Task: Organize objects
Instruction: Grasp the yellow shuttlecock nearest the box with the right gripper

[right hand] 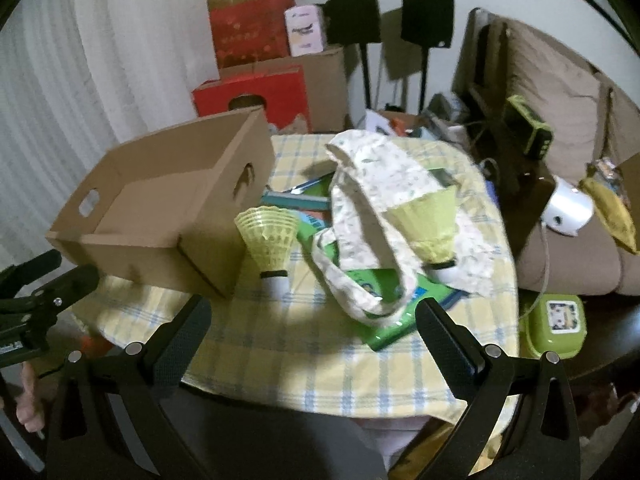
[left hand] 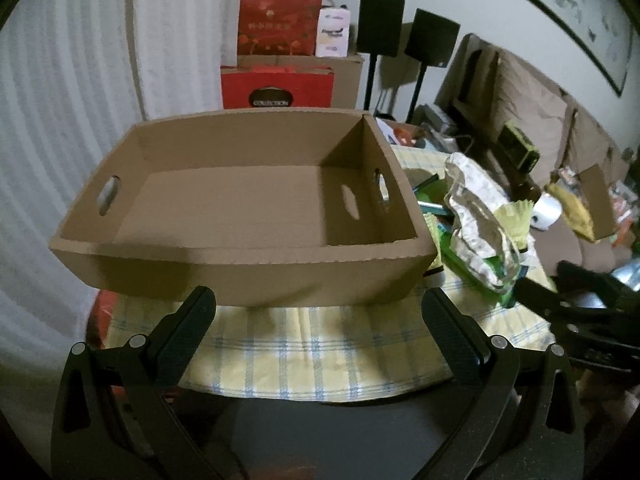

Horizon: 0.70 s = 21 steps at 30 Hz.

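Note:
An empty open cardboard box (left hand: 240,200) with cut-out handles stands on the checked tablecloth (left hand: 304,352); it also shows in the right wrist view (right hand: 160,208) at the left. My left gripper (left hand: 316,304) is open and empty just in front of the box's near wall. My right gripper (right hand: 312,312) is open and empty above the cloth. Ahead of it stand two yellow shuttlecocks, one (right hand: 270,240) beside the box and one (right hand: 432,228) on a white patterned cloth bag (right hand: 372,208). Green books (right hand: 384,292) lie under the bag.
A green lidded container (right hand: 556,324) sits at the table's right edge. Red gift boxes (left hand: 276,60) and two black speakers on stands (left hand: 380,24) stand behind the table. A cluttered brown sofa (right hand: 560,128) is at the right. A white curtain (left hand: 60,120) hangs at the left.

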Motion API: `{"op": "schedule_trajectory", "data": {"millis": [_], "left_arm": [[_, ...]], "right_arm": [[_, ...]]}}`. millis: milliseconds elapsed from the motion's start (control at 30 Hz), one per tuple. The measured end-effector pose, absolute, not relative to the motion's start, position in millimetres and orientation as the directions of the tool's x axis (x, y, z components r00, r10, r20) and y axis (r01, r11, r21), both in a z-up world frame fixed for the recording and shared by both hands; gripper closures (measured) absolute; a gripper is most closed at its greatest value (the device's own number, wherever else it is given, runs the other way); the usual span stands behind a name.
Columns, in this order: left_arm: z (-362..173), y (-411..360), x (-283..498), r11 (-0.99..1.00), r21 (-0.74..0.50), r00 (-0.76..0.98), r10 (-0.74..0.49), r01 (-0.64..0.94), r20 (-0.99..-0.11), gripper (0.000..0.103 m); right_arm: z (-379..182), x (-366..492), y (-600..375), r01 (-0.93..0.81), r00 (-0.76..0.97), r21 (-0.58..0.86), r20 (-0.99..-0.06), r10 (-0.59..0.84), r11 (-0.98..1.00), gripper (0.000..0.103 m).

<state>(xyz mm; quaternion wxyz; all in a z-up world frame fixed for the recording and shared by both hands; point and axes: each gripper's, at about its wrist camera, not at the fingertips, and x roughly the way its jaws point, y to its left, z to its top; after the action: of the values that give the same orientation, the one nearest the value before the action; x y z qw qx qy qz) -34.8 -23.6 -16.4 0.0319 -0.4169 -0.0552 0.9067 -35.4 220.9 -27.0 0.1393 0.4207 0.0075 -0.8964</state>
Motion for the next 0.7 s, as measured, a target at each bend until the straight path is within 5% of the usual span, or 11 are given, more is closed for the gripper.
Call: {"op": "schedule_trajectory", "data": {"millis": [167, 700], "left_arm": [[-21.4, -38.0, -39.6, -0.981, -0.192, -0.647, 0.153, -0.011, -0.747, 0.000], [-34.4, -52.0, -45.7, -0.964, -0.265, -0.636, 0.215, -0.018, -0.741, 0.005]], "right_arm": [[-40.6, -58.8, 210.1, 0.293, -0.561, 0.113, -0.783, -0.266, -0.949, 0.007], [-88.3, -105.4, 175.7, 0.402, -0.434, 0.124, -0.847, -0.308, -0.907, 0.062]]}}
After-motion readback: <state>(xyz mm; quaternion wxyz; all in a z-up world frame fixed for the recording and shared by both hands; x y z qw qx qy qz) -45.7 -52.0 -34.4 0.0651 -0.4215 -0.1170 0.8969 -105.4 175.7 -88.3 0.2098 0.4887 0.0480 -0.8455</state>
